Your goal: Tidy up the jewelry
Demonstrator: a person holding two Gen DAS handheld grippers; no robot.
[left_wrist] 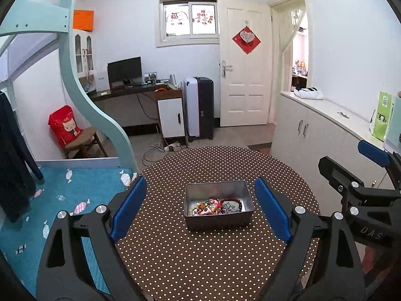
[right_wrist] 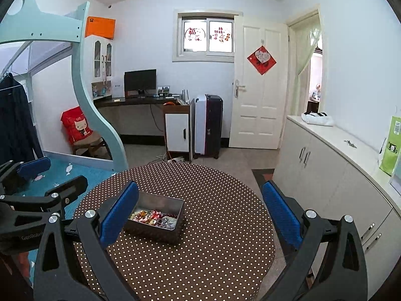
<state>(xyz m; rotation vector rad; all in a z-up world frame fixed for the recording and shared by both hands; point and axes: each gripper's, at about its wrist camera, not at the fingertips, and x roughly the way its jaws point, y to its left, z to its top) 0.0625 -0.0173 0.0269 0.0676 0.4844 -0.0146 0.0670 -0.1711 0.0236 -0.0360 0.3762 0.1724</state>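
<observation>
The left tool [left_wrist: 200, 208] hangs above the near edge of the bench with its blue fingers [left_wrist: 129, 208] spread wide and nothing between them; the tin [left_wrist: 218, 204] sits framed in that gap, which suggests it is lined up for a reach straight ahead. The right tool [right_wrist: 198, 215] is likewise spread wide and empty, held a little to the side, so the tin [right_wrist: 154, 217] shows next to its left finger rather than centred.

The tin is an open, lidless metal box standing near the middle of the round bench [left_wrist: 225, 263], which wears a brown cloth with pale dots. The jewelry [left_wrist: 215, 207] lies heaped together inside it: a dark red bead bracelet, pale beads, some orange pieces and a grey-green lump, all tangled enough that sorting has probably not begun. I judge that one tool may need to steady the tin while the other lifts a piece out.

Readable writing is sparse. The right tool's arm carries "DAS" in the left view, and the left tool's body reads "GenRobot", partly cut off, in the right view. A red bag [right_wrist: 76, 126] on a chair by the bed shows "CAT" above a cartoon cat. The window stickers and the red door hanging [right_wrist: 261, 59] bear Chinese characters.
</observation>
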